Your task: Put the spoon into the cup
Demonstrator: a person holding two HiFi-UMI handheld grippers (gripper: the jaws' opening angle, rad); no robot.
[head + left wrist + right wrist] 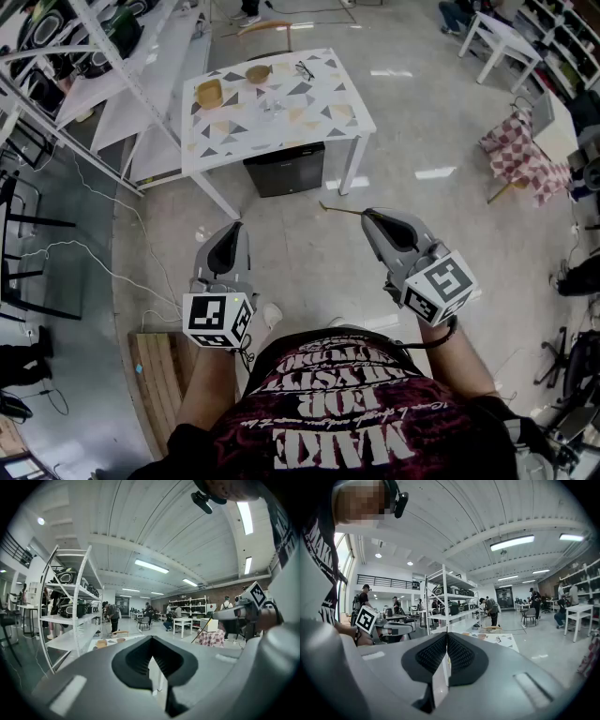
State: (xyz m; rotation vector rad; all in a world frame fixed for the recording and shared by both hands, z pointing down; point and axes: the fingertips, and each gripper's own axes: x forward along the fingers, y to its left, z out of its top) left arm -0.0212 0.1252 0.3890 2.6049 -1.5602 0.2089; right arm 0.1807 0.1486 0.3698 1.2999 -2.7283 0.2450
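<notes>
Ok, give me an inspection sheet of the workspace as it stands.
Surface: patterned table, ahead of both grippers.
Job's things: spoon in right gripper; what looks like a clear cup on table.
Clutter: two wooden bowls, glasses.
Grippers: left gripper shut, empty; right gripper shut on spoon.
Cables: white cables on floor, left.
Surroundings: shelving rack; black box under table.

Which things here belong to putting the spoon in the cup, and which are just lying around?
Job: thin wooden spoon in right hand-held gripper; tan round wooden cup; patterned white table.
Lying about: brown shallow bowl; black eyeglasses; black box; chequered red cloth.
</notes>
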